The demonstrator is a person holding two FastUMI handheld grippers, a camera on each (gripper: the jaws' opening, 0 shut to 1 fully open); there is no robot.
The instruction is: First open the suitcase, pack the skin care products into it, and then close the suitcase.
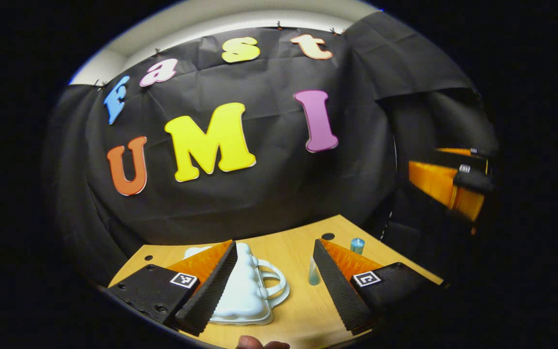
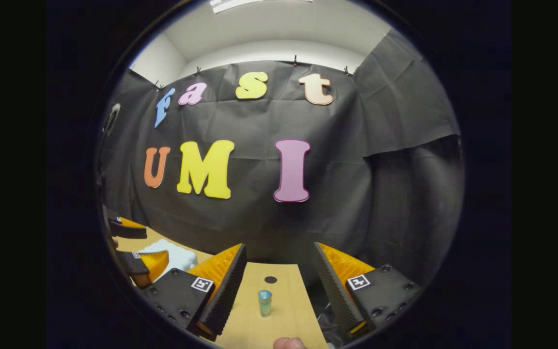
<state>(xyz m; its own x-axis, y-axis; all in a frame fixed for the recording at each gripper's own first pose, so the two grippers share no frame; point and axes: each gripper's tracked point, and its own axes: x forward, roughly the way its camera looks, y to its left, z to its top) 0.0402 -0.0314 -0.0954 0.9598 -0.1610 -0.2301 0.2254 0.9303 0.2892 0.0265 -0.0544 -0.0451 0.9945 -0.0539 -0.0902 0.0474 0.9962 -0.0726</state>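
A small white suitcase [image 1: 245, 291] lies flat and closed on the wooden table [image 1: 293, 310], its handle [image 1: 274, 286] turned right. My left gripper [image 1: 275, 249] hangs open above it, the left finger overlapping the shell. A slim translucent bottle [image 1: 313, 274] stands by the right finger, and a blue-capped bottle [image 1: 357, 245] stands behind it. In the right gripper view, my right gripper [image 2: 279, 249] is open above the table's edge, with a blue-capped bottle [image 2: 264, 303] upright ahead between its fingers. The suitcase [image 2: 175, 257] and the left gripper [image 2: 138, 245] show at the left.
The black cloth wall closes the back and right side just beyond the table. The table [image 2: 284, 291] has a small dark hole [image 2: 271, 279]. The other gripper [image 1: 453, 184] hovers at the far right of the left gripper view. A fingertip [image 2: 288, 343] shows at the bottom.
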